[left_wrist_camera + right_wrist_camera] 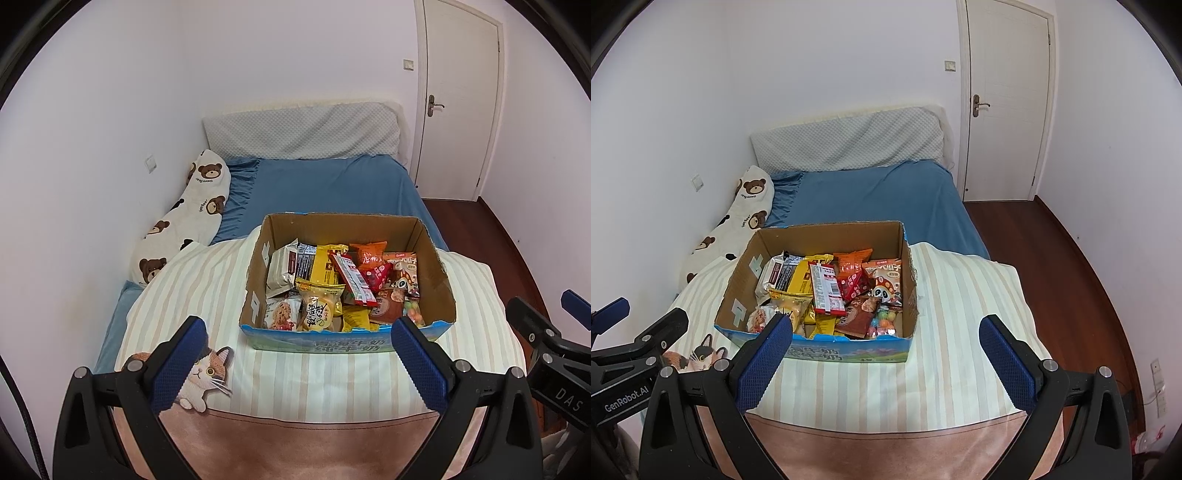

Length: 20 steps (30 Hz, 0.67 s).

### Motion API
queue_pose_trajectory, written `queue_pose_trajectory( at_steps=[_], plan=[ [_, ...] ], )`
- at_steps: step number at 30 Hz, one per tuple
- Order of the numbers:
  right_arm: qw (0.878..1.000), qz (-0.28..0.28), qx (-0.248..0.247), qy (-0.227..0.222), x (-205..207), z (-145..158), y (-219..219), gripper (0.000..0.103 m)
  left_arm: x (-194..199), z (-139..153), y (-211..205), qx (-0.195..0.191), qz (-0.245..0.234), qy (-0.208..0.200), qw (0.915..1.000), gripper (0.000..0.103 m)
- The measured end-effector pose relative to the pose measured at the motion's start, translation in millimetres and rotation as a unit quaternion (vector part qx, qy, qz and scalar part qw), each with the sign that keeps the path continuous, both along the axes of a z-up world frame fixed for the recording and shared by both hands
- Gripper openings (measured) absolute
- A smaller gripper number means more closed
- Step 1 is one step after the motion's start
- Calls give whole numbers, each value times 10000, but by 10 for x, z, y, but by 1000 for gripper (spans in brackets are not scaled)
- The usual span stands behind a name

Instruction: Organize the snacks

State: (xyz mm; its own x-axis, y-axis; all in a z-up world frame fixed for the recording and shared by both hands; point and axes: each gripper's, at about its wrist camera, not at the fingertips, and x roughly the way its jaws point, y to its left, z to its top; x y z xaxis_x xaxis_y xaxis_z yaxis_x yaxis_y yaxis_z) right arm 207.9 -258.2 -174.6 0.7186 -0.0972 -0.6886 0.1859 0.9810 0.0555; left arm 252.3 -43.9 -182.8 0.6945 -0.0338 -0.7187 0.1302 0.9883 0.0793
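One bed (325, 184) fills mid-frame in both views; on its striped quilt (295, 380) sits one cardboard box (827, 236), centre frame, heaped with snack packets (831, 291). Only the right wrist view shows the wall sockets (1158, 384) at lower right. Left gripper (295, 363) and right gripper (886, 360) both gape wide, holding nothing.

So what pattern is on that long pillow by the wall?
Brown teddy bears on white fabric, on the long pillow; clearest in the left wrist view.
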Motion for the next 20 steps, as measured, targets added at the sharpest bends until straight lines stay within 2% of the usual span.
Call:
queue_pose_trajectory(
  at_steps=[13, 20],
  plan=[
    [10000, 39, 9, -13, 7, 32, 13, 103, 8, 45, 10, -29, -16, -12, 10000, 103],
    [10000, 60, 7, -28, 20, 54, 45, 103, -31, 93, -1, 35, 21, -194, 9998, 103]
  ],
)
